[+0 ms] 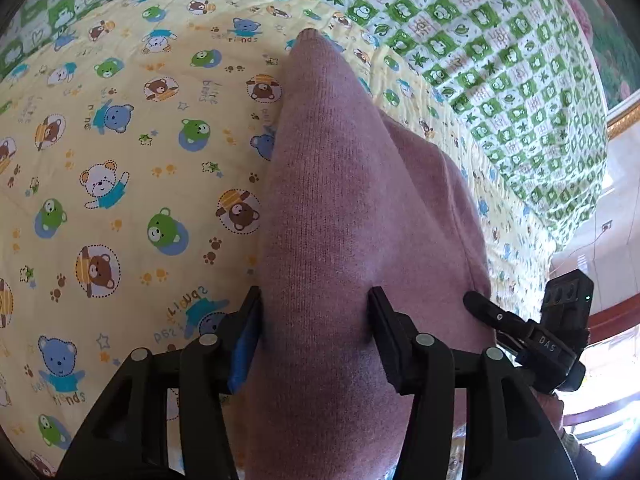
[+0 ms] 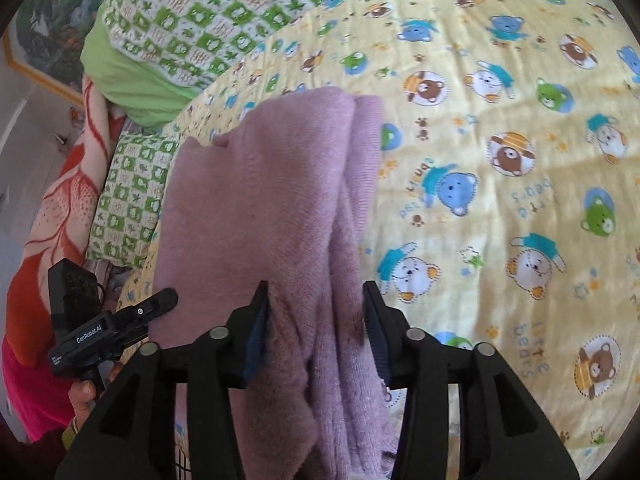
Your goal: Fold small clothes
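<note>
Covering the bed, a yellow bear-print sheet (image 1: 120, 184) carries the mauve knit garment (image 1: 340, 220); left tongs (image 1: 316, 304) and right tongs (image 2: 316, 300) straddle it, released.

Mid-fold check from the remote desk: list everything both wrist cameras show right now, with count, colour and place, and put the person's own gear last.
knit garment: one, dusty pink-purple, folded lengthwise on the bedsheet, running between the jaws of both grippers
bedsheet: one, yellow with cartoon bears, under the garment
quilt: one, green and white check, bunched along the far edge of the bed
blanket: one, orange and cream, beside the bed
framed picture: one, greenery, gold frame, on the wall
left gripper: black, jaws open around the garment
right gripper: black, jaws open around the garment
hand: one, holding the left gripper's handle
</note>
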Tool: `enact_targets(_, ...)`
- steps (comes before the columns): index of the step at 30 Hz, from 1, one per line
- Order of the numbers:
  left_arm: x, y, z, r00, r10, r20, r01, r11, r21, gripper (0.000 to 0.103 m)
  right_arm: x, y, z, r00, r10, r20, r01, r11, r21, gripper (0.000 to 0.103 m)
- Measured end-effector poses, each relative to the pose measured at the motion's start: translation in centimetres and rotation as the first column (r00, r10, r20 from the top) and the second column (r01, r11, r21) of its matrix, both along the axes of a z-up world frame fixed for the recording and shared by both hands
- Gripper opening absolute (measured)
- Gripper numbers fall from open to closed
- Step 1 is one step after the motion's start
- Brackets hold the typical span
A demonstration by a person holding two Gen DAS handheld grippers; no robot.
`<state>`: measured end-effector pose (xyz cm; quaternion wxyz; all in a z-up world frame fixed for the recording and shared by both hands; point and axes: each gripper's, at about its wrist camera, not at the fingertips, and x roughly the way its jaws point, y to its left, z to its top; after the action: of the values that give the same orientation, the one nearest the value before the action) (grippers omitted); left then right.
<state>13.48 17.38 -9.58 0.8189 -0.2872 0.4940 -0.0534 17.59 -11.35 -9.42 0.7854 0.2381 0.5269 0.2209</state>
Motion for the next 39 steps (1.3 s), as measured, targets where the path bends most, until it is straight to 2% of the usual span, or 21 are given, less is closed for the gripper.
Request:
enact_targets(5, -0.4, 0.3, -0.1, 1.000, 0.011, -0.025, -0.011, 1.000, -0.018, 0.062, -0.8, -0.3, 1.1, 0.999, -0.031, 0.017, 0.031, 0.999, -0.017, 0.049)
enact_targets(9, -1.3, 0.5, 0.3, 1.000, -0.004, -0.021, 0.004, 1.000, -0.021, 0.063, -1.9, -0.5, 2.5, 0.998, -0.050, 0.041, 0.051, 0.998, -0.021, 0.049)
enact_targets(13, -2.4, 0.7, 0.4, 1.000, -0.017, -0.017, 0.017, 1.000, -0.008, 0.070, -3.5, -0.6, 3.6, 0.996, -0.070, 0.056, 0.071, 0.997, -0.025, 0.049)
enact_targets(16, -3.4, 1.1, 0.0, 0.999, -0.024, -0.022, 0.024, 0.999, -0.034, 0.072, -4.7, -0.5, 3.9, 0.997, -0.066, 0.049, 0.068, 0.997, -0.034, 0.050)
enact_targets(21, -5.1, 1.7, -0.9, 0.999, -0.020, -0.042, 0.017, 0.996, -0.082, 0.076, -6.9, -0.5, 2.7, 0.999, -0.042, 0.010, 0.042, 0.999, -0.029, 0.059)
enact_targets(25, -6.1, 1.5, -1.5, 0.998, -0.027, -0.064, 0.021, 0.996, -0.090, 0.077, -8.3, -1.0, 0.7, 0.999, -0.028, -0.047, 0.028, 0.999, 0.019, 0.062)
enact_targets(29, -6.6, 0.8, -2.5, 0.994, -0.036, -0.101, 0.024, 0.992, -0.123, 0.077, -8.7, -1.7, -0.7, 0.997, -0.040, -0.065, 0.046, 0.995, 0.086, 0.063)
enact_targets(33, -7.0, -0.7, -2.8, 0.992, -0.066, -0.104, 0.056, 0.994, -0.091, 0.073, -9.1, -1.9, -1.0, 0.996, -0.041, -0.074, 0.051, 0.988, 0.143, 0.063)
enact_targets(35, -6.9, -1.8, -2.9, 0.990, -0.095, -0.105, 0.088, 0.994, -0.071, 0.055, -9.3, -1.7, -0.9, 0.997, -0.015, -0.070, 0.025, 0.988, 0.152, 0.063)
enact_targets(36, -6.9, -2.0, -2.9, 0.989, -0.101, -0.107, 0.095, 0.994, -0.059, 0.051, -9.4, -1.6, -0.9, 0.998, -0.003, -0.067, 0.013, 0.989, 0.146, 0.062)
enact_targets(37, -6.8, -2.2, -2.7, 0.989, -0.108, -0.103, 0.104, 0.994, -0.042, 0.039, -9.4, -1.4, -0.8, 0.998, 0.002, -0.061, 0.006, 0.991, 0.135, 0.057)
enact_targets(38, -6.7, -2.3, -2.5, 0.988, -0.116, -0.100, 0.113, 0.993, -0.042, 0.032, -9.2, -1.3, -0.7, 0.998, 0.013, -0.055, -0.006, 0.993, 0.119, 0.037)
enact_targets(39, -6.7, -2.4, -2.0, 0.988, -0.119, -0.095, 0.115, 0.992, -0.042, 0.030, -9.0, -1.1, -0.7, 0.998, 0.027, -0.058, -0.021, 0.994, 0.108, 0.014)
